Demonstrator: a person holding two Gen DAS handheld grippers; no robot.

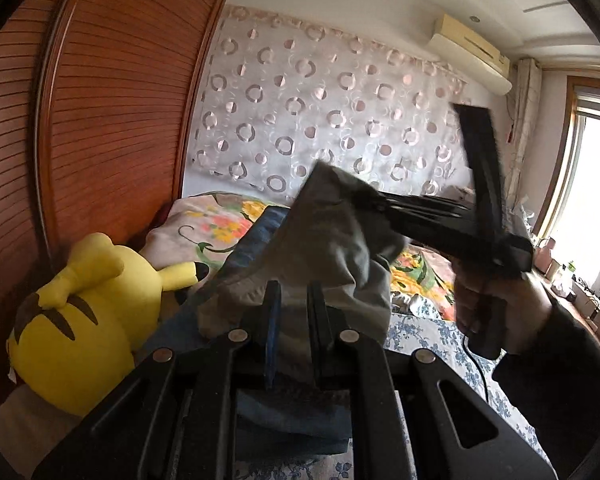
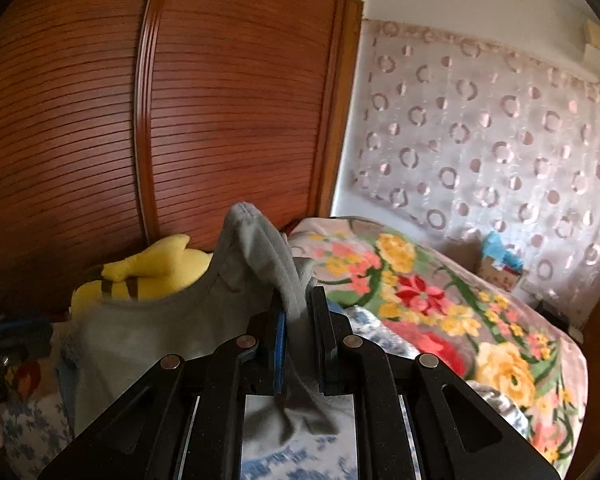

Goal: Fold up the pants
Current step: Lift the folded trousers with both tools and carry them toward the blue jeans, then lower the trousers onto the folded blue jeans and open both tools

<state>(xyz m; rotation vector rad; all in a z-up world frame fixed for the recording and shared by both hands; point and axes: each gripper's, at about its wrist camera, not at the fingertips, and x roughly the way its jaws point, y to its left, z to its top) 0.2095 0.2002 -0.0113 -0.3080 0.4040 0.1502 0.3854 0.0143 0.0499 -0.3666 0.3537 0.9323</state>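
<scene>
The grey pants (image 1: 332, 248) hang in the air above the bed, held between both grippers. My left gripper (image 1: 294, 292) is shut on the pants' edge, with grey fabric bunched between its fingers. In the left wrist view my right gripper (image 1: 364, 196) comes in from the right, held in a hand, shut on the other part of the pants. In the right wrist view my right gripper (image 2: 298, 300) is shut on a fold of the grey pants (image 2: 160, 328), which drape down to the left.
A yellow plush toy (image 1: 80, 320) lies at the left by the wooden wardrobe (image 1: 100, 120). A floral blanket (image 2: 440, 308) covers the bed. A blue-flowered sheet (image 1: 432, 340) lies below. A blue garment (image 1: 260, 232) lies behind the pants. A window (image 1: 596, 208) is at the right.
</scene>
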